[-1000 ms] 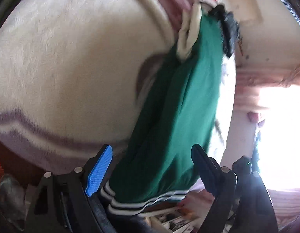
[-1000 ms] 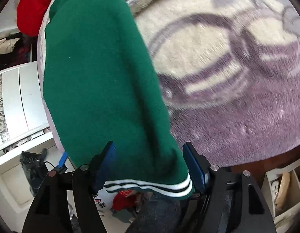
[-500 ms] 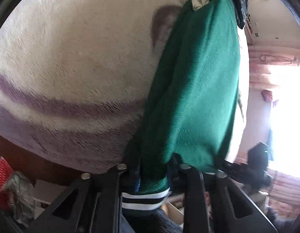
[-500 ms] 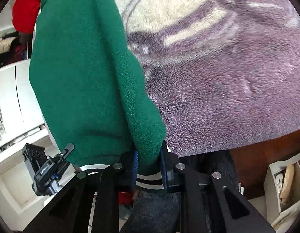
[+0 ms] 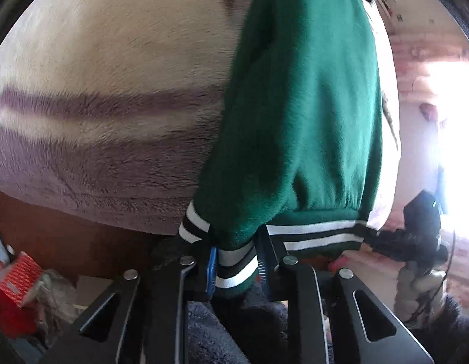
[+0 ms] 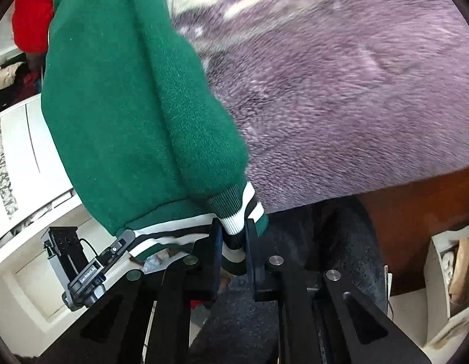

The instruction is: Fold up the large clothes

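Left wrist view: the left gripper has just been closing and pinches the striped ribbed hem of the green jacket, which lies on the cream-and-purple plush blanket covering the bed. The hold is only on the band's edge, so a pull could likely slip it free.

Right wrist view: the right gripper, also just closing, clamps the hem's other corner. The green fleece bunches thickly above; uneven lifting risks a crooked fold or dragging the blanket.
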Motion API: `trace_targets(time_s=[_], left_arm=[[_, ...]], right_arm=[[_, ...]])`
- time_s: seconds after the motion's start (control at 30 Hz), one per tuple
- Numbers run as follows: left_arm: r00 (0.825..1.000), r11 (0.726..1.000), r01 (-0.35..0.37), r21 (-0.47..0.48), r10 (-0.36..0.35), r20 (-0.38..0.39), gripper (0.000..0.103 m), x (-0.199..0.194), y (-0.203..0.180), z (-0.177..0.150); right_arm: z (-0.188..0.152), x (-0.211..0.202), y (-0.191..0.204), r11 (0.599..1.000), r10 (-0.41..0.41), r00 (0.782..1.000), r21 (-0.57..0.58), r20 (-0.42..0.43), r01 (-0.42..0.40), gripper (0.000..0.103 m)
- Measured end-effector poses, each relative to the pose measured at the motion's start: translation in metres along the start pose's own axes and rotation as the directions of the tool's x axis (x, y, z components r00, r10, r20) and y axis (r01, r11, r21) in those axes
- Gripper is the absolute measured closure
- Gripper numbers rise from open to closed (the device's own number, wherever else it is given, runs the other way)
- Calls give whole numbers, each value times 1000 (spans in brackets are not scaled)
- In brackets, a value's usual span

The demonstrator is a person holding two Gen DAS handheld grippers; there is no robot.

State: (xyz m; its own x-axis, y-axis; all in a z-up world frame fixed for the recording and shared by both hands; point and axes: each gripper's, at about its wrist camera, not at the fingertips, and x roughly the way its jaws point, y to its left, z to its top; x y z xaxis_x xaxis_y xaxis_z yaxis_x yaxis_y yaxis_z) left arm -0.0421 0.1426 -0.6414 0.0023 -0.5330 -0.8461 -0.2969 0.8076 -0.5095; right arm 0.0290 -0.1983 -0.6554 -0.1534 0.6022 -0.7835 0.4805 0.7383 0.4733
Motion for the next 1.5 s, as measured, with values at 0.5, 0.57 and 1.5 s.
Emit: trace_targets(time_s=[0.5,0.57,1.5], left_arm=[[979,978,204,-32,-204,12,16,17,19,33],[984,984,176,28,-176,-3,15,35,5,38],[878,921,365,137,-389,278,74,-107,-89,91]], right_arm=[[31,44,11,985,142,985,-89,-96,-151,18],[35,67,13,979,170,978,-92,-119,-181,17],[-18,-16,155,796,602,798,-104,29,-596,79]])
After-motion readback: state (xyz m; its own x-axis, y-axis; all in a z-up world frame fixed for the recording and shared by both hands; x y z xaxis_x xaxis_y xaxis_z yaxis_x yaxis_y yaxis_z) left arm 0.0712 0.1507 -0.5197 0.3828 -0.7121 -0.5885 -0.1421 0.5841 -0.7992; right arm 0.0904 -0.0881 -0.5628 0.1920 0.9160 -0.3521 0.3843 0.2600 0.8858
